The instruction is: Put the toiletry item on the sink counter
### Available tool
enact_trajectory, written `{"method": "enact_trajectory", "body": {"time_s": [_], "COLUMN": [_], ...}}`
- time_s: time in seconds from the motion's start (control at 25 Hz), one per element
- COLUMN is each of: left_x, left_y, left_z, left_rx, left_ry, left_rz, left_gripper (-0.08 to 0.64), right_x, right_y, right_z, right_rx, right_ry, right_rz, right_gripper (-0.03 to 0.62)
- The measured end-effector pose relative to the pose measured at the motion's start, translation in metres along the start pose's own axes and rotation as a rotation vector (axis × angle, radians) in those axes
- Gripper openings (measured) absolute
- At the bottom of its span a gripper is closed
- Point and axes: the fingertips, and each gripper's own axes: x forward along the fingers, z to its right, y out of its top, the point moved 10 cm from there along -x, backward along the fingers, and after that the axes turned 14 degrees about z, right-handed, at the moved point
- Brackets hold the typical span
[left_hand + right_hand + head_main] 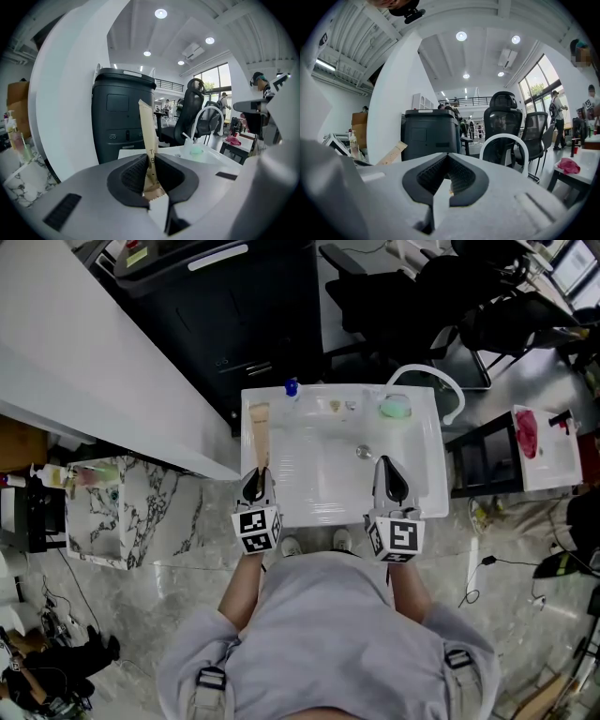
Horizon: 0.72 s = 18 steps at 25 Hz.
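- White wall slab [84,362] runs across the upper left of the head view, with a black bin [234,306] just behind the sink.
- White sink counter [427,474] sits centre, right in front of a person in a grey shirt [328,634]. The basin has a metal drain [364,452].
- Marble-patterned cabinet [141,512] stands left of the sink. A white side table [548,460] with a pink cloth [528,432] on it stands to the right, apart from the sink.
- Black office chairs [394,287] are behind the sink.
- Left gripper [255,482] is at the sink's front left corner, clenched on the near end of a tan paper packet [148,136] — pads pressed on both of its flat faces.
- The packet is long and flat. It reaches from the jaws toward the back edge, over the left strip of the counter, and angles upward in the left gripper view. I cannot tell whether its far end touches the counter.
- Right gripper [391,474] is over the front right part of the basin — jaw tips closed together, nothing clamped.
- White curved faucet [441,381] is at the back right corner.
- Pale green round item [396,408] sits on the back ledge near the faucet.
- Small blue-topped item [292,388] sits on the back ledge, left of centre.
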Motion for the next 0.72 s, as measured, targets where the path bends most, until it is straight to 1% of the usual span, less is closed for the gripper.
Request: {"method": "enact_trajectory", "body": {"time_s": [0.28,0.52,0.72], "left_x": [0.004,0.009,0.014], "left_y": [-0.017,-0.029,-0.045], "left_z": [0.000,0.000,-0.003], "left_rx": [-0.018,-0.008,-0.009], "left_ry": [0.000,0.001,0.004], "left_rz": [-0.051,-0.086,-0.134], "left_gripper": [0.040,0.040,0.040], "right_x": [-0.004,-0.005,-0.006], "right_y": [-0.002,-0.002,-0.002], "right_z": [0.003,0.005,0.005], "right_rx": [-0.002,-0.003,-0.004], "right_ry": [-0.008,-0.010,-0.017], "right_rz": [-0.008,-0.013,-0.016], "right_gripper": [0.002,0.002,0.002]}}
